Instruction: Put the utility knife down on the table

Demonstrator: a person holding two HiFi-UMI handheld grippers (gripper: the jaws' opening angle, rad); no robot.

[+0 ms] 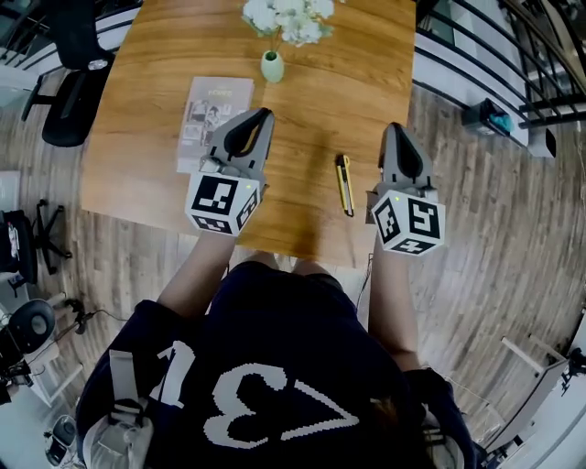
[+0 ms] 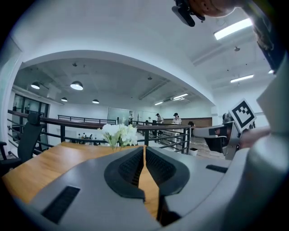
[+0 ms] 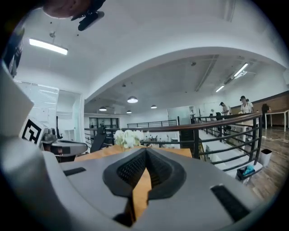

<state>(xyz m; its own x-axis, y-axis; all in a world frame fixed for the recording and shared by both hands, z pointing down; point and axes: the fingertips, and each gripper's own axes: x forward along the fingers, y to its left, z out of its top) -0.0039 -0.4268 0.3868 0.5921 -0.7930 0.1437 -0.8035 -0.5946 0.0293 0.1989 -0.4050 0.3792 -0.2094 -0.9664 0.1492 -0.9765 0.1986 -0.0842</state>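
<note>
Wooden tabletop [image 1: 316,92]: noted slim yellow-and-black utility knife [image 1: 345,184] lying flat.
Found grey left gripper [image 1: 265,114] and grey right gripper [image 1: 395,127] pinched closed, both empty.

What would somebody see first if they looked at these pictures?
Two grey claws stand out, the left claw and the right claw, both shut and empty, held over the near side of the wooden table. Between them a yellow knife lies flat on the wood, closer to the right claw. Farther back stand white flowers in a small vase.
</note>
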